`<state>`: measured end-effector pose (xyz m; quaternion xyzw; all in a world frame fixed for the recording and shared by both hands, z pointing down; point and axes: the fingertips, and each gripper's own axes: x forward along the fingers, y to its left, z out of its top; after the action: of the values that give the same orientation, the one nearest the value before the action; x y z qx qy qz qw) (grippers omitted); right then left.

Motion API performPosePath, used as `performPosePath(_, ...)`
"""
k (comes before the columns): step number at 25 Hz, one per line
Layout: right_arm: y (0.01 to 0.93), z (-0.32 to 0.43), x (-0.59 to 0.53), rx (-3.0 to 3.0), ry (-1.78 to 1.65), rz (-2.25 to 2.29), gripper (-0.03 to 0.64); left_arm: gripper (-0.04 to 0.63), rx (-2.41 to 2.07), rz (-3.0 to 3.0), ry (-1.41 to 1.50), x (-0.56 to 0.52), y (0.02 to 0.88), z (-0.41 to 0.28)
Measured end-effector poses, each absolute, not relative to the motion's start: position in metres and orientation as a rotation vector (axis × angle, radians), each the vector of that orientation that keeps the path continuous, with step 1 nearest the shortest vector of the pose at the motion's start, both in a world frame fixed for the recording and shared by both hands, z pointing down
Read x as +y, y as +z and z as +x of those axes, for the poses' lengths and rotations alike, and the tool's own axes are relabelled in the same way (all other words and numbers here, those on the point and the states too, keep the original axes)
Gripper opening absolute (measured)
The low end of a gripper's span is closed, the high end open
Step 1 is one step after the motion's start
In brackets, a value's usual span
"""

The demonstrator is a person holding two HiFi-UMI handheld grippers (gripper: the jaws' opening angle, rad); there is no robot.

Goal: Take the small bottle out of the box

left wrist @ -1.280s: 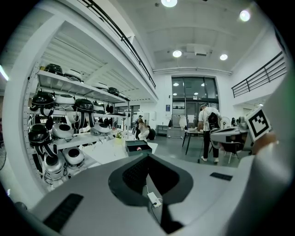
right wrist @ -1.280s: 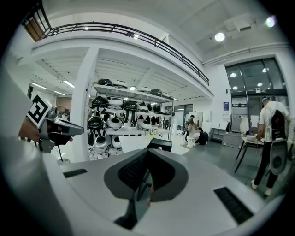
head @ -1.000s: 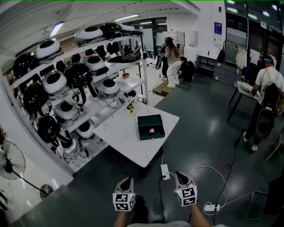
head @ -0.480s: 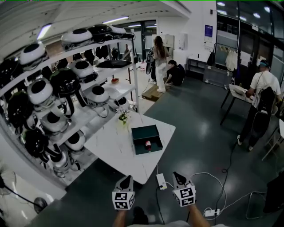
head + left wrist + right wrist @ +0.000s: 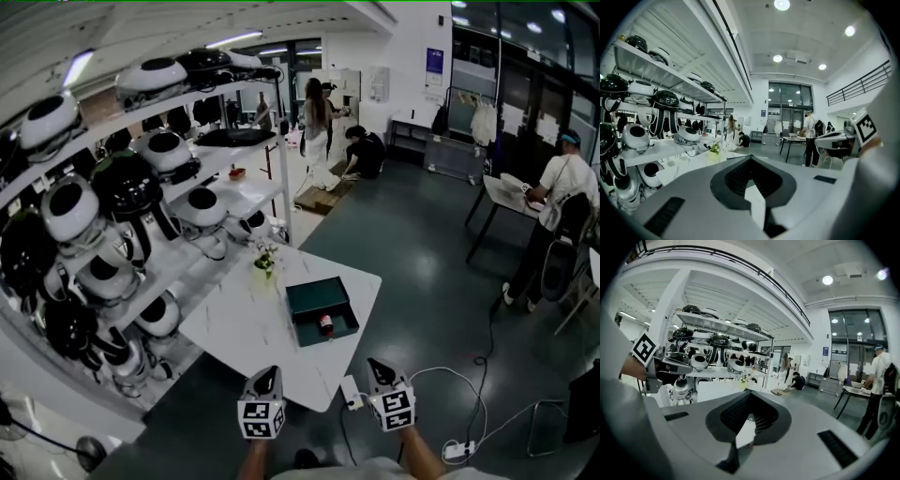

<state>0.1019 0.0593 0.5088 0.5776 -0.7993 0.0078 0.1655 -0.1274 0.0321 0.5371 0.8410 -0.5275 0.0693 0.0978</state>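
The left gripper [image 5: 268, 374] and right gripper [image 5: 375, 365] look alike: pale grey shells tapering to dark, pointed tips. Each carries a white cube [image 5: 261, 419] printed with black square markers. Close up, the shells show dark ribbed pads [image 5: 740, 176] and narrow black slots [image 5: 836, 447]. The person wears a pale garment [image 5: 375, 470].

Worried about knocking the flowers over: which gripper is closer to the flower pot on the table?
Left. The left gripper is at the table's near edge, in line with the flower pot; the right gripper is further right, past the box.
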Motion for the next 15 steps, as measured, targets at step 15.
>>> performPosePath(15,0.514,0.052,-0.018,-2.219,0.021,1.649,0.021,0.018,-1.467,2.505,0.194,-0.057,0.554,-0.164)
